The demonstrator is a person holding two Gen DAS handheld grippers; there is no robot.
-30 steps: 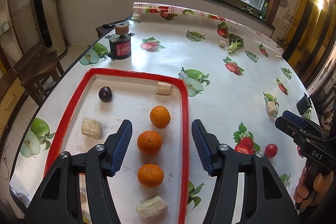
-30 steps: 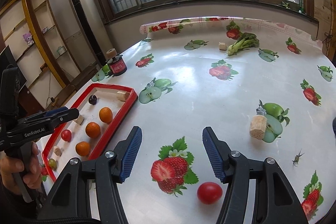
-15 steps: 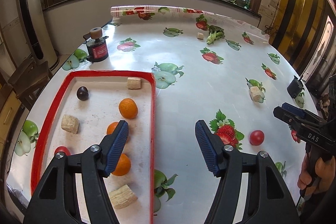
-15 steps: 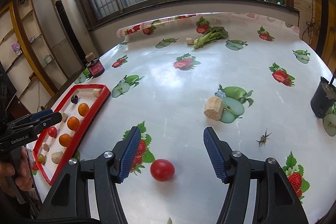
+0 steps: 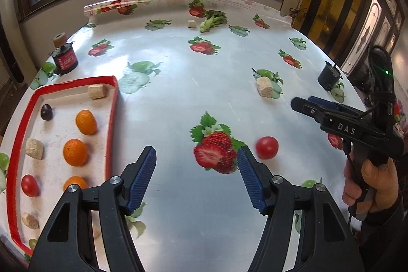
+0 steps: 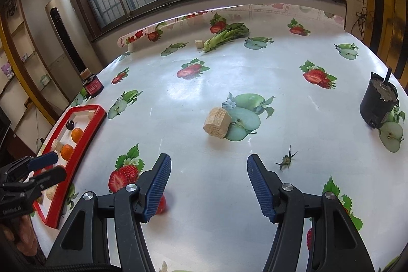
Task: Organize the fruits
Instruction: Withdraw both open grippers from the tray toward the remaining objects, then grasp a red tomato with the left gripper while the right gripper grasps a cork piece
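Observation:
A red-rimmed white tray on the table's left holds three oranges, a dark plum, a red tomato and several beige blocks. A loose red tomato lies on the tablecloth, just right of my left gripper's right finger. My left gripper is open and empty above the table, right of the tray. My right gripper is open and empty; the tomato peeks out behind its left finger. The tray also shows in the right wrist view.
A beige block lies mid-table on a printed apple. A black cylinder stands at the right edge. A dark jar stands beyond the tray. Leafy greens and a small block lie at the far side. A small green stem lies near my right gripper.
My left gripper has swung right, off the tray and over the tablecloth towards the loose tomato. My right gripper has moved right; the tomato now sits behind its left finger.

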